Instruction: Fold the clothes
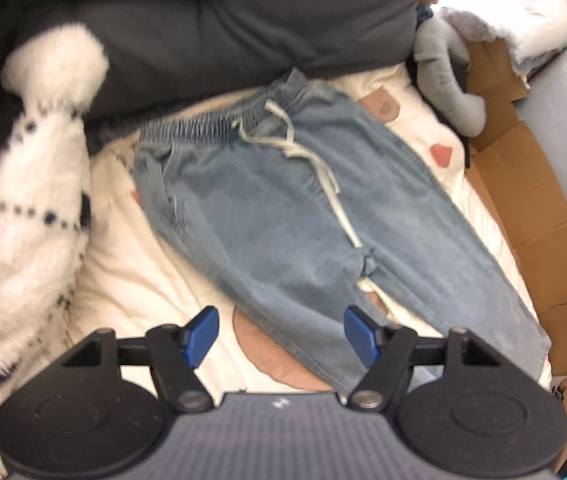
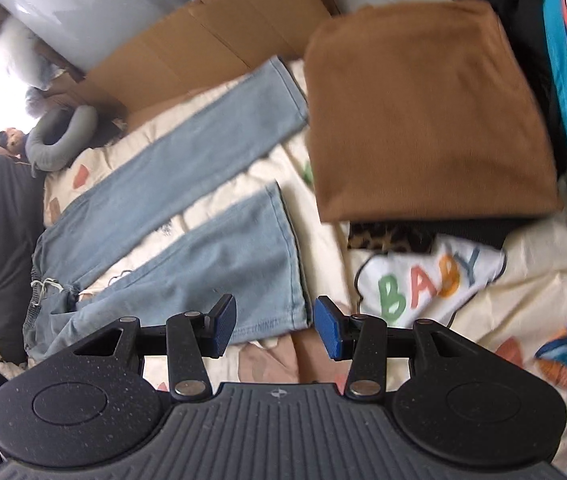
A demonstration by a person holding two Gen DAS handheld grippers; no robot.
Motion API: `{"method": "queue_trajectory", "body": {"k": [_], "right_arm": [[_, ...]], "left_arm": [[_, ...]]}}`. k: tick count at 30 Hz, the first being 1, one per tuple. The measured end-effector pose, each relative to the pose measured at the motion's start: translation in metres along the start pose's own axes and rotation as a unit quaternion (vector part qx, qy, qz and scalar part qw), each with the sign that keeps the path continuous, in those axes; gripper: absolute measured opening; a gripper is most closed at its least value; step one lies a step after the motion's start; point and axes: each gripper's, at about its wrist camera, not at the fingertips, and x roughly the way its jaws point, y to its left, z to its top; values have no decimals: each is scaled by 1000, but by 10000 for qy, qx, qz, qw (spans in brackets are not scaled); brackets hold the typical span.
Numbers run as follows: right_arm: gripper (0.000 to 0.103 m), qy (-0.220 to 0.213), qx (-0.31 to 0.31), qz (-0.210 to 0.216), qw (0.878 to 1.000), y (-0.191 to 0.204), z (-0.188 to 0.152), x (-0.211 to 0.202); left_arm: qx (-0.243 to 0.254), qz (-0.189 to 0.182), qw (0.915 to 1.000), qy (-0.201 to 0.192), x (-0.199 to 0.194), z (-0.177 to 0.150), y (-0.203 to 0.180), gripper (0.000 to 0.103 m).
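Observation:
Light blue denim trousers (image 1: 283, 208) with an elastic waist and a white drawstring (image 1: 315, 160) lie flat on a cream patterned quilt (image 1: 135, 280). My left gripper (image 1: 281, 338) hovers open over the near leg, its blue pads wide apart and holding nothing. In the right wrist view both trouser legs (image 2: 203, 264) spread apart toward their hems. My right gripper (image 2: 275, 328) is open just above the hem of the near leg (image 2: 267, 326), with the cloth below the gap and the pads clear of it.
A folded brown garment (image 2: 423, 112) sits on a stack beyond the hems, over a white "BABY" cloth (image 2: 427, 280). A fluffy white knit (image 1: 35, 208) lies left of the trousers. A dark grey pillow (image 1: 223, 20), a grey plush toy (image 1: 451, 76) and flattened cardboard (image 1: 539, 216) border the quilt.

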Motion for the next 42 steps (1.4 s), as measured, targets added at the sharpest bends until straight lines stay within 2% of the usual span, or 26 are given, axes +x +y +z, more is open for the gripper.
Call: {"method": "queue_trajectory", "body": {"k": [8, 14, 24, 31, 33, 34, 35, 42], "right_arm": [[51, 269, 271, 77, 9992, -11, -25, 50], [51, 403, 484, 179, 9979, -20, -44, 82], [51, 540, 923, 334, 9937, -32, -45, 139], [50, 430, 1232, 513, 9901, -41, -39, 161], [34, 439, 1162, 554, 9907, -38, -37, 163], [16, 473, 1086, 550, 9914, -36, -35, 162], [12, 511, 1009, 544, 9921, -34, -33, 162], [8, 449, 624, 509, 9957, -15, -20, 137]], "left_arm": [[-34, 163, 9995, 261, 43, -30, 21, 72], [-95, 257, 9989, 369, 60, -47, 33, 72], [-41, 325, 9984, 468, 85, -52, 34, 72], [-136, 296, 9987, 401, 100, -52, 34, 71], [-243, 301, 9986, 364, 105, -52, 37, 71], [-304, 300, 9985, 343, 107, -52, 38, 71], [-376, 298, 9984, 312, 109, -51, 40, 71], [-804, 282, 9963, 113, 125, -44, 49, 70]]}}
